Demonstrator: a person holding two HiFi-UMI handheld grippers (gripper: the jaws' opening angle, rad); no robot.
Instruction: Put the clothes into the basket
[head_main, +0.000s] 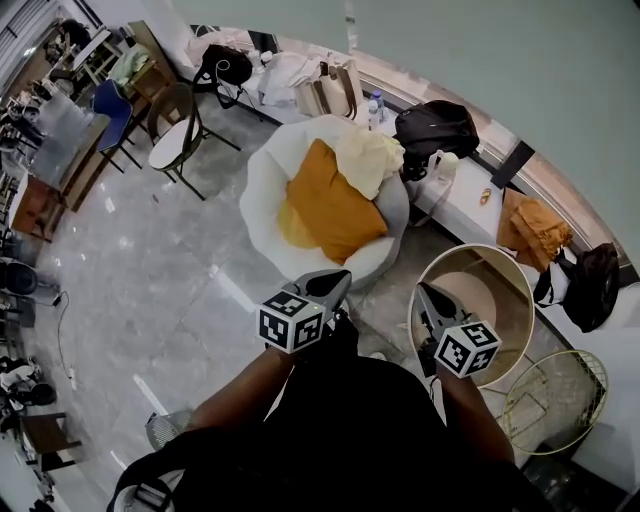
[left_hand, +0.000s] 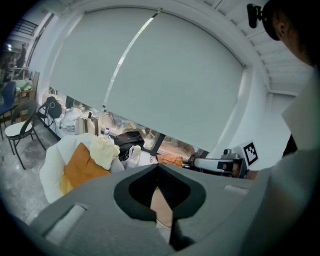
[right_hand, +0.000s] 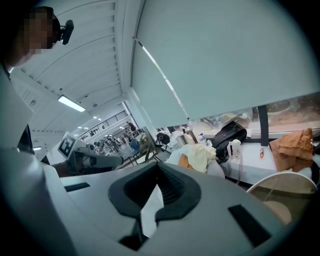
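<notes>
An orange cloth (head_main: 330, 200) and a pale yellow cloth (head_main: 370, 160) lie on a white round chair (head_main: 262, 190). The left gripper view shows the same two, orange (left_hand: 80, 167) and yellow (left_hand: 104, 150). More orange clothing (head_main: 535, 230) is heaped on the white ledge. A round beige basket (head_main: 515, 275) stands on the floor to the right. My left gripper (head_main: 338, 280) is shut and empty, pointing at the chair's near edge. My right gripper (head_main: 422, 292) is also shut and empty, with its tip over the basket's left rim. Both sets of jaws meet at the tips (left_hand: 159, 167) (right_hand: 159, 165).
A wire basket (head_main: 555, 400) sits at the lower right. Black bags (head_main: 435, 125) (head_main: 590, 285) rest on the window ledge, with a bottle (head_main: 375, 105) beside them. Chairs (head_main: 175, 135) and tables stand at the left on the grey tiled floor (head_main: 180, 290).
</notes>
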